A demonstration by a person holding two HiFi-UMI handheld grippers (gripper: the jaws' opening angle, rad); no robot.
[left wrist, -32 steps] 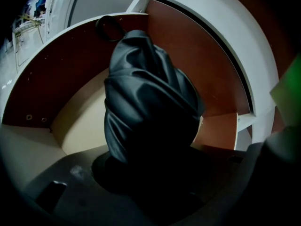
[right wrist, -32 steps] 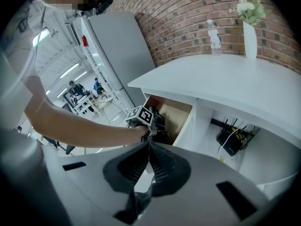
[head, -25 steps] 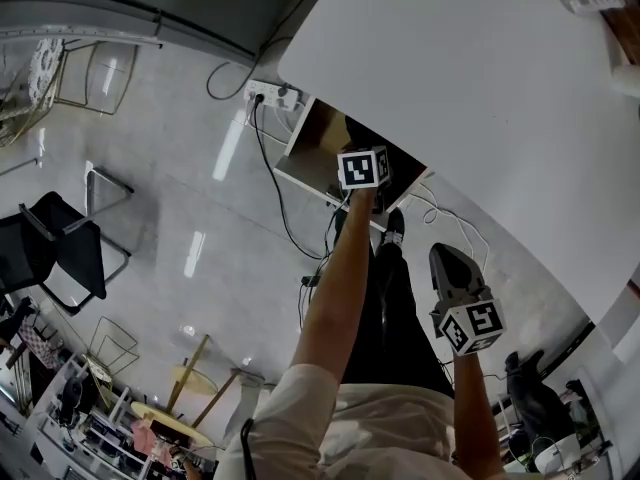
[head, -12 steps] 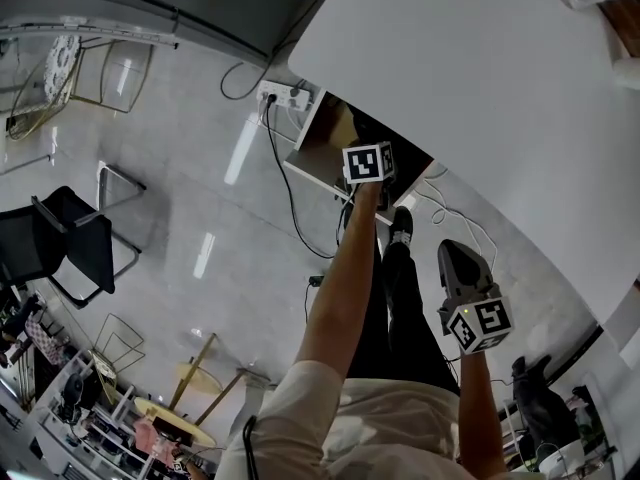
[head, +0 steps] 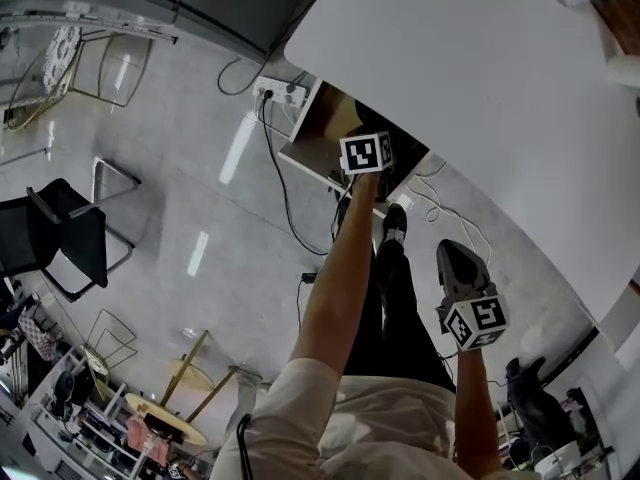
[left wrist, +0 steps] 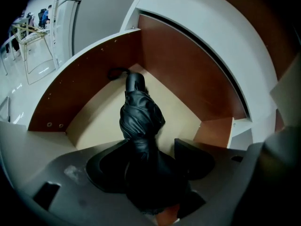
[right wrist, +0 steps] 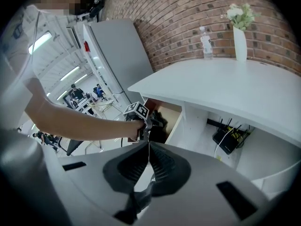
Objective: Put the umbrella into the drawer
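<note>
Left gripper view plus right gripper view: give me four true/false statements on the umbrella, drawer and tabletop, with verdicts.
1. The far end of the black folded umbrella is inside the open brown wooden drawer. True.
2. The right gripper holds the umbrella. False: its jaws are together on nothing. The umbrella stands between the jaws of the left gripper, which are opening.
3. A white vase with flowers stands on the white table. True.
4. The clear plastic bottle lies in the drawer. False: it stands upright on the table, beside the vase.
</note>
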